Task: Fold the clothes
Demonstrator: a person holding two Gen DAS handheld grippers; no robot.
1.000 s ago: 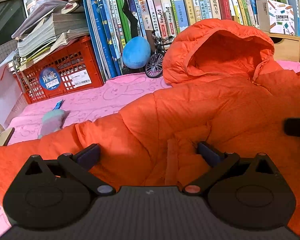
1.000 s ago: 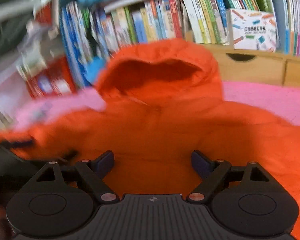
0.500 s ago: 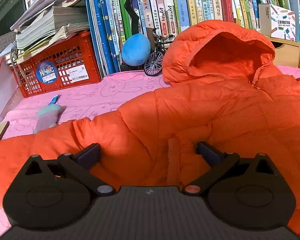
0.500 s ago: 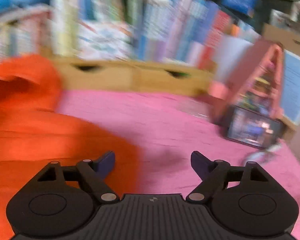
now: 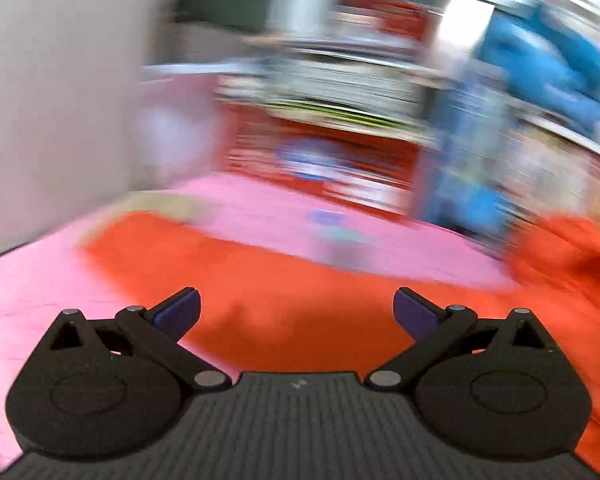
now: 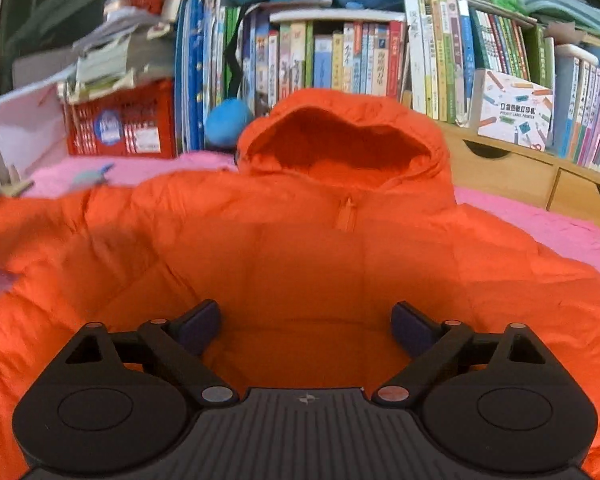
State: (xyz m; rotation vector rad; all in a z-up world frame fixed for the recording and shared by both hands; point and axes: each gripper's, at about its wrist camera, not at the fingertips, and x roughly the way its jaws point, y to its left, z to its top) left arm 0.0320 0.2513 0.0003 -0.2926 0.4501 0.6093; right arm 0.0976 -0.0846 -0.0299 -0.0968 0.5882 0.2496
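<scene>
While the left view is smeared by blur, I read most of this off the right wrist camera.

Jacket: orange hooded puffer jacket (image 6: 300, 248) lies spread front-up on the pink bedspread (image 6: 540, 216), zip closed, no fold in it that I can see.
Hood: hood (image 6: 340, 140) props up against the bookshelf (image 6: 340, 52), open toward me, so the collar end is farthest from me.
Sleeves: one sleeve (image 6: 52, 232) runs out to my left, the other goes off frame right; spread like this so each side can be turned in.
Right gripper: right gripper (image 6: 306, 322) jaws wide apart, nothing between them, low over the jacket's chest, pointing up the zip line.
Left gripper: left gripper (image 5: 296, 308) jaws also wide, holding nothing, over the sleeve cloth (image 5: 260, 300) near where it meets the pink cover; contact with the cloth I can't tell.
Stage: flat and open fits either laid out for folding or opened again; can't settle which.
Clutter: red crate (image 6: 120, 128) and blue ball (image 6: 228, 122) sit behind, clear of the jacket.
Handling guess: puffy fill will spring back, so a fold needs pressing.
</scene>
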